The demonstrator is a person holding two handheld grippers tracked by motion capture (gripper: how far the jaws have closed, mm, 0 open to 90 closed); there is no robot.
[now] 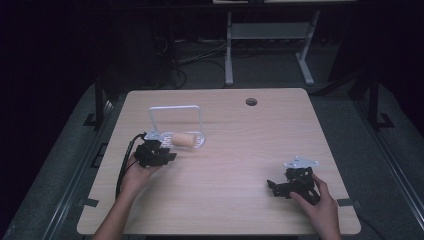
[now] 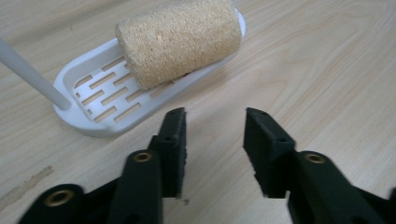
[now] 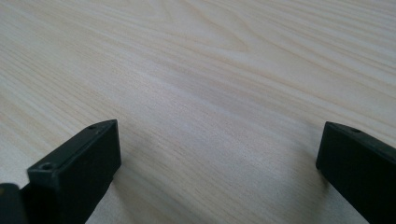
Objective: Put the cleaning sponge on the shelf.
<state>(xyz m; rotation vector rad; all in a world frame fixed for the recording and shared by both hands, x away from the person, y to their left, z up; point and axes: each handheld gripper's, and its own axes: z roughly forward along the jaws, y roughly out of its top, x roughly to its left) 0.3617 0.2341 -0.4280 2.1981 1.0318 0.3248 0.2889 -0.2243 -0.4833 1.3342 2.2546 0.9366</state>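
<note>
Loofah sponge [image 2: 180, 42], a tan cylinder, lies on its side in the white slotted soap tray [image 2: 95, 105], at the tray's end away from the white wire handle [image 2: 28, 74]; on the table [image 1: 235, 200] the tray sits left of centre, toward the far edge.

Nearest to us, the left gripper [image 2: 215, 140] hovers just short of the tray with its jaws partly apart and nothing between them; bare wood shows in the gap. We judge the step in hand to be working the sponge at the tray. To do it well, we would line the gap up with the sponge's short width, close across the rounded sides rather than the ends, and keep the pads above the tray rim so the light tray is not dragged.

The right gripper [image 1: 295, 185] rests near the table's near right corner, jaws wide apart over bare wood, holding nothing.

Beyond the tray, the upright handle hoop stands on the far side, so we favour an approach from the near side. Open tabletop lies between the grippers; the cable hole [image 1: 251, 102] sits well apart near the far edge.
</note>
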